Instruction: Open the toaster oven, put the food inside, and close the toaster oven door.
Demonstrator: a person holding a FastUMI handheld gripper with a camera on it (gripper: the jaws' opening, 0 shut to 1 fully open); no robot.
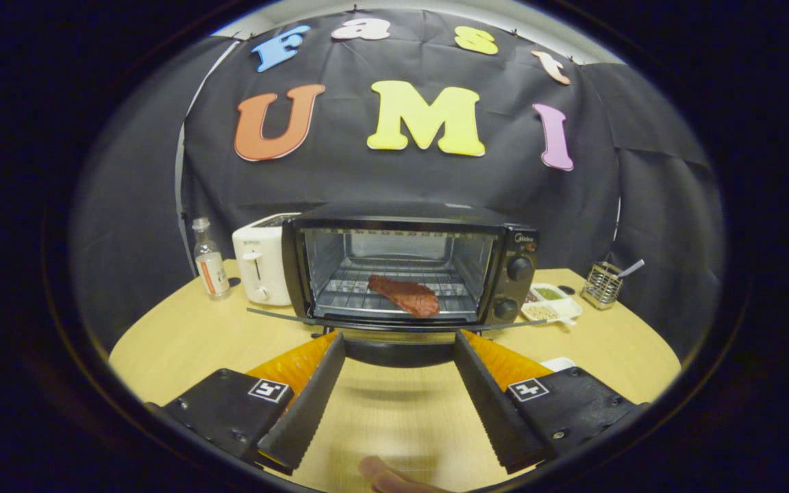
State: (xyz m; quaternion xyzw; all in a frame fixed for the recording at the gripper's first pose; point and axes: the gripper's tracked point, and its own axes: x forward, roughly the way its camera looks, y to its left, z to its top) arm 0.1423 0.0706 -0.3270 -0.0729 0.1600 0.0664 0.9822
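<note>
A black toaster oven stands on the wooden table with its glass door folded down flat toward me. A reddish slab of meat lies on the wire rack inside, toward the front right. My gripper is open, its fingertips level with the front edge of the lowered door and spread to either side of the door handle. Nothing is between the fingers.
A white toaster and a small clear bottle stand left of the oven. To its right sit a white dish of seasonings and a wire utensil holder. A fingertip shows close below the gripper.
</note>
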